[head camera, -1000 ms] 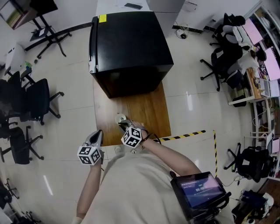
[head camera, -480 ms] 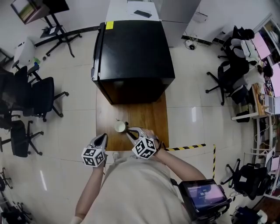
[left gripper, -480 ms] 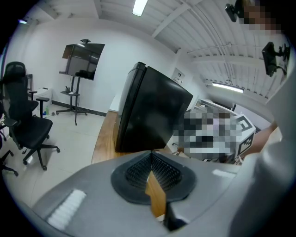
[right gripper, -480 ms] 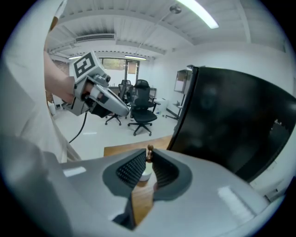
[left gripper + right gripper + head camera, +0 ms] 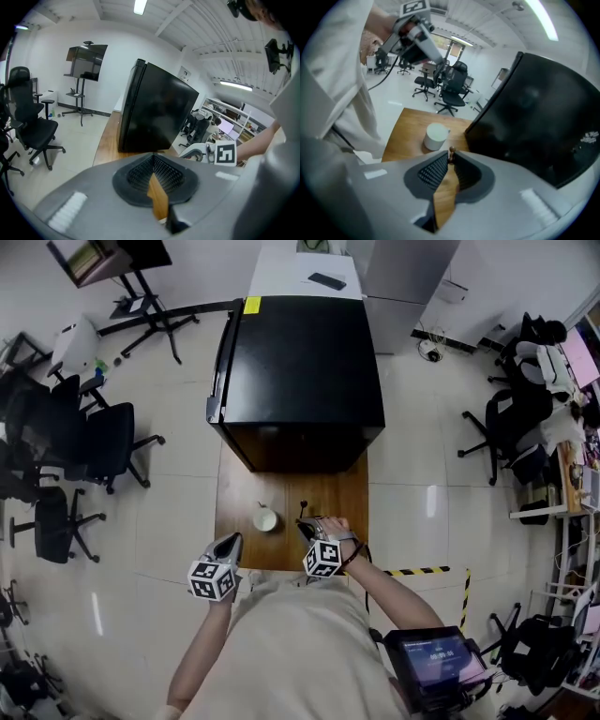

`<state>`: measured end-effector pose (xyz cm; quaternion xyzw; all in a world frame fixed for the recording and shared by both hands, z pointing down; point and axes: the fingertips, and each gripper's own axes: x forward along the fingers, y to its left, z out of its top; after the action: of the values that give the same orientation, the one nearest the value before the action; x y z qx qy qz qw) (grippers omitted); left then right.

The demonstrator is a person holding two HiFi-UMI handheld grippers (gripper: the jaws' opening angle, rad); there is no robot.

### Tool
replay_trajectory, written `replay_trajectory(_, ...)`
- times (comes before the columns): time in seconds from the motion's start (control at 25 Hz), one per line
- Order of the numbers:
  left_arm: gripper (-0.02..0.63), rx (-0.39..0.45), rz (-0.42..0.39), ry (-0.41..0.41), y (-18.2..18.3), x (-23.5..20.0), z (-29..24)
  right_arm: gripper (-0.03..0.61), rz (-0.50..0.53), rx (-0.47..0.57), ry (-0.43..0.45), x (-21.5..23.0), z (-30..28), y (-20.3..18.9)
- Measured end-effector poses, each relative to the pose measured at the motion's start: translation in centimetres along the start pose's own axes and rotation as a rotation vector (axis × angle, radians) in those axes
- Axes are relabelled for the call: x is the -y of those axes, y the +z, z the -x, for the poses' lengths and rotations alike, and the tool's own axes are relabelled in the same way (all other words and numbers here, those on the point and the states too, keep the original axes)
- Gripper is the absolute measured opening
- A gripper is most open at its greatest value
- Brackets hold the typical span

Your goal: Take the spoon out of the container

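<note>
A white cup stands on the wooden table, and the right gripper view shows the same cup ahead and to the left of my jaws. My right gripper hovers just right of the cup, shut on a thin dark spoon that points up and away, clear of the cup. Its small brown end pokes out between the closed tips of the right gripper. The left gripper hangs at the table's near edge, left of the cup, shut with nothing in it.
A big black cabinet fills the back of the table, close behind the cup. Office chairs stand on the floor to the left, more chairs and desks to the right. Yellow-black tape marks the floor.
My right gripper has moved from the cup's mouth to its right, carrying the spoon out of the cup. The left gripper stayed at the near edge. The head camera shifted.
</note>
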<state>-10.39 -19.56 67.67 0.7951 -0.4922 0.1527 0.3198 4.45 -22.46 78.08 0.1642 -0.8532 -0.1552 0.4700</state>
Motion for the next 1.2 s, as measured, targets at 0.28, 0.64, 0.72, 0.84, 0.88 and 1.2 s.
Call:
replay_trajectory(0.28, 0.0, -0.029, 0.002, 0.04, -1.4, 0.1, 0.5, 0.044, 0.213, -0.081, 0.058, -4.3, -6.1, -4.2)
replay_trajectory(0.64, 0.0, -0.038, 0.031, 0.086, -2.1, -0.9, 2.3, 0.048, 0.208, -0.113, 0.085, -7.1, -9.2, -5.3)
replay_trajectory(0.72, 0.0, -0.041, 0.032, 0.098, -2.3, -1.2, 2.7, 0.051, 0.191, -0.123, 0.1, -7.9, -9.9, -5.5)
replay_trajectory(0.84, 0.0, -0.046, 0.037, 0.106, -2.9, -1.5, 3.1, 0.055, 0.217, -0.158, 0.129, -9.3, -10.7, -6.4)
replay_trajectory(0.88, 0.0, -0.048, 0.035, 0.107, -3.0, -1.5, 3.2, 0.055, 0.229, -0.17, 0.136, -9.7, -10.9, -6.7)
replay_trajectory(1.2, 0.0, -0.066, 0.011, 0.108, -3.0, -1.7, 4.2, 0.061, 0.247, -0.219, 0.169, -10.5, -11.6, -8.2)
